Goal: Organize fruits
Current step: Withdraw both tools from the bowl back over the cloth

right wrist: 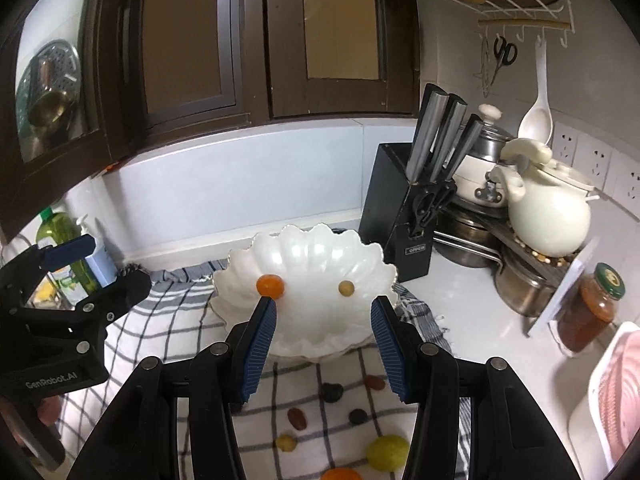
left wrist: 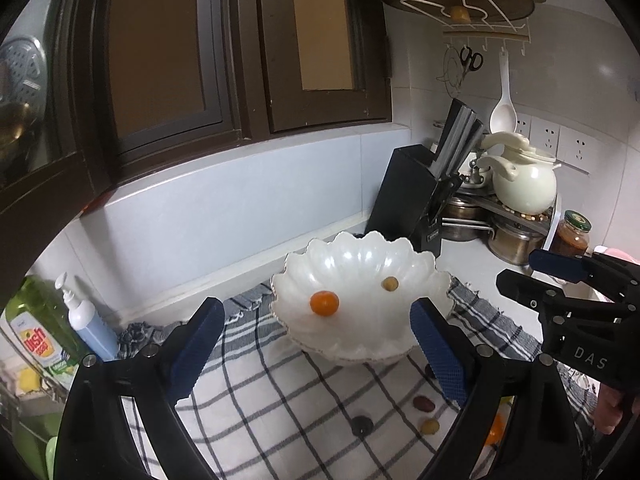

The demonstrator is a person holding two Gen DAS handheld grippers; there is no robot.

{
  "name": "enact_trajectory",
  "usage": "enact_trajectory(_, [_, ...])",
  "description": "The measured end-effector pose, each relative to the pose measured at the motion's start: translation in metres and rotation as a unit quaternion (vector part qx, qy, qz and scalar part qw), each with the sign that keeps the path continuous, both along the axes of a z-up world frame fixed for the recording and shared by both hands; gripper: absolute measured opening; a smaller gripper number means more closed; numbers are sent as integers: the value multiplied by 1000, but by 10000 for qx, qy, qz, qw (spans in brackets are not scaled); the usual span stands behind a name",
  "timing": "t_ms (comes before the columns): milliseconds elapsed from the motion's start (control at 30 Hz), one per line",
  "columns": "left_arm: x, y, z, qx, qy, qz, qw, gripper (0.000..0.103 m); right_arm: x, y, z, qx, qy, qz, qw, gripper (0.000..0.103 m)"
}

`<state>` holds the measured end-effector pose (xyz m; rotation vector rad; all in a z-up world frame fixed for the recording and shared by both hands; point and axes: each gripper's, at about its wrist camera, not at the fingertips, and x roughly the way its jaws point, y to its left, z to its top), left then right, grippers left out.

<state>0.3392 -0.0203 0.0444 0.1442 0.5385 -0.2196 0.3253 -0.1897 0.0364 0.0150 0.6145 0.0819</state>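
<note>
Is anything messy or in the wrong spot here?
Yes. Only two fruits sit in the white shell bowl: an orange tomato and a green grape. The others lie loose on the checked cloth, like a dark grape, a red grape and a yellow fruit. Nothing looks spilled or broken.

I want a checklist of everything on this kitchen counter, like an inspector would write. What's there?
Surface: white counter with a checked cloth spread on it.
Job's things: white shell-shaped bowl on the cloth holds an orange fruit and a small yellow-green fruit. Loose on the cloth: dark fruits, red fruits and a yellow fruit.
Clutter: knife block, cream pot, steel pots, sauce jar, soap bottles.
Grippers: left tool open, empty; right tool open, empty.
Cables: nothing seen.
Surroundings: dark window frames, wall sockets, hanging scissors and spoon.
</note>
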Motion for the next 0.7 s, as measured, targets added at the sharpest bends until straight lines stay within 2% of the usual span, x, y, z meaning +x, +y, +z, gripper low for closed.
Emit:
enact_trajectory(267, [-25,6,-13,158,-96,-3,9998,95,-24,6,-11,-128,61,-42,9999,51])
enact_trajectory(567, [-42,7,-30,169,12,-142,9998,95,-52,3,-25,52,-80,-397,9992,51])
enact_trajectory(700, [-51,5,-41,317,33,-205,9993,95,-60,4,-34,5,-2,-435,9991,51])
